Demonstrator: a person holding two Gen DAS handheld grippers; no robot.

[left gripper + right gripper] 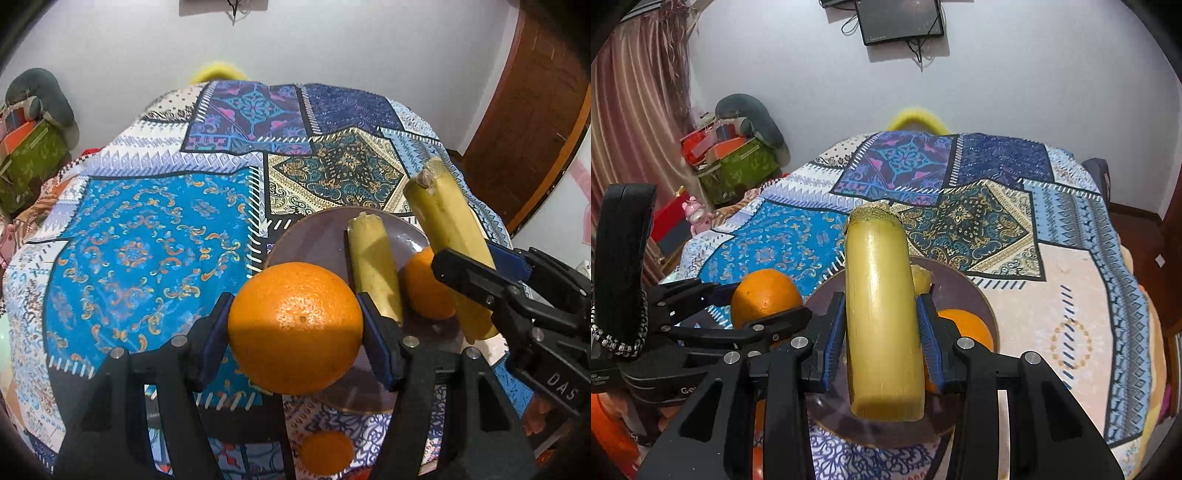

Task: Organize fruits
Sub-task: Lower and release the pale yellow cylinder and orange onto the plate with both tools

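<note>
- Left wrist: left gripper (295, 326) fingers pinch an orange (294, 328) above the plate's (317, 240) near rim (bedspread beneath).
- Right gripper (881, 341) fingers pinch a banana piece (881, 325) over that plate.

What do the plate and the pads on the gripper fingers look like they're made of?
Plate: looks like dark, tinted glass or glossy plastic; it shows highlights and seems slightly see-through. Finger pads: blue, ribbed, matte, probably rubber or soft plastic on black rigid plastic fingers.
</note>
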